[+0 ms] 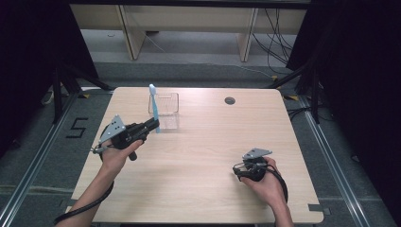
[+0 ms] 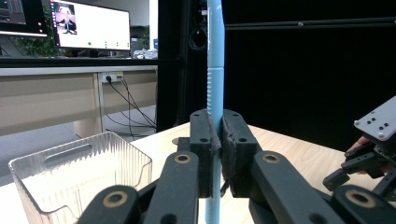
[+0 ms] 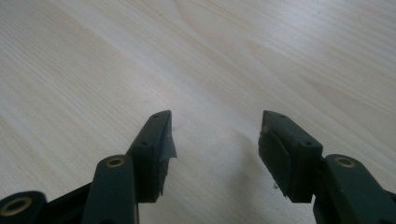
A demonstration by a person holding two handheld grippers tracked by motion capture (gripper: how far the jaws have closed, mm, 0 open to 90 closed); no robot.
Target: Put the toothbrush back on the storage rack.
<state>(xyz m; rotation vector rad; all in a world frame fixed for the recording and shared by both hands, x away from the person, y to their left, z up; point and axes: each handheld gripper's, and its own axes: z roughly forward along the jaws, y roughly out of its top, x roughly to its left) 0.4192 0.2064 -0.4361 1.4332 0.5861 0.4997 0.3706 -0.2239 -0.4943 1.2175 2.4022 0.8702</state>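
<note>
Your left gripper [image 2: 215, 154] has its jaws clamped on the handle of a light blue toothbrush [image 2: 215, 60], pads pressed against it on both sides. The toothbrush stands upright in the grip. In the left gripper view its top is cut off by the upper edge, and its lower end runs out at the bottom edge between the linkages. In the high view the toothbrush [image 1: 153, 106] rises from the left gripper [image 1: 152, 126], head uppermost, at the near left corner of a clear plastic basket [image 1: 169, 112]; whether the brush's foot touches the table cannot be told.

Your right gripper [image 3: 215, 154] has its jaws standing well apart with nothing between them, above bare wood. In the high view the right gripper [image 1: 239, 171] rests low at the table's near right side, well apart from the left one; its jaws are hard to make out there.

The basket appears empty in the left gripper view, its ribbed wall [image 2: 116, 163] just beside the gripper. It stands on the wooden table [image 1: 203, 189]. A dark round cable port [image 1: 230, 100] lies near the far edge. Monitors [image 2: 91, 25] show beyond, on a desk.
</note>
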